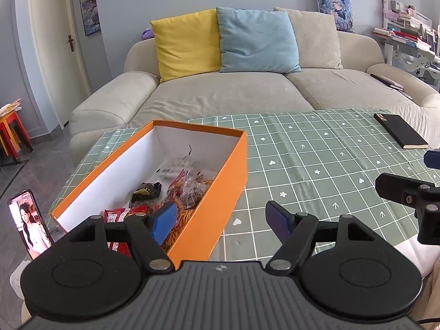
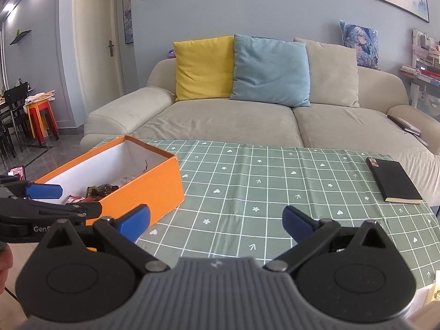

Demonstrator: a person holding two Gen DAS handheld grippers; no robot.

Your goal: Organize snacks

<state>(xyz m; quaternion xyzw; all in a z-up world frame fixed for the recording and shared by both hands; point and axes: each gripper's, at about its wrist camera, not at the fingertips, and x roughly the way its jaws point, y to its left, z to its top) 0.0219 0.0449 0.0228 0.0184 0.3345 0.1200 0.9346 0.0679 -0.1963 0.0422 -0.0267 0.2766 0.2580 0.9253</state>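
1. The orange box (image 1: 209,192) sat at the left part of the desk (image 1: 316,165), lid off, on the green checked cloth.
2. The snacks (image 1: 176,192) lay piled inside the box, toward its near end.
3. The left gripper (image 1: 220,220) stood spread wide over the box's near right corner, one pad above the snacks, pinching nothing.
4. The right gripper (image 2: 217,222) was likewise spread, empty, above bare cloth beside the box.
5. A black notebook (image 2: 393,181) lay well apart at the right.

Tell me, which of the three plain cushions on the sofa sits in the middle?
The light blue cushion. The yellow cushion leans on its left and the beige cushion stands on its right, partly behind it.
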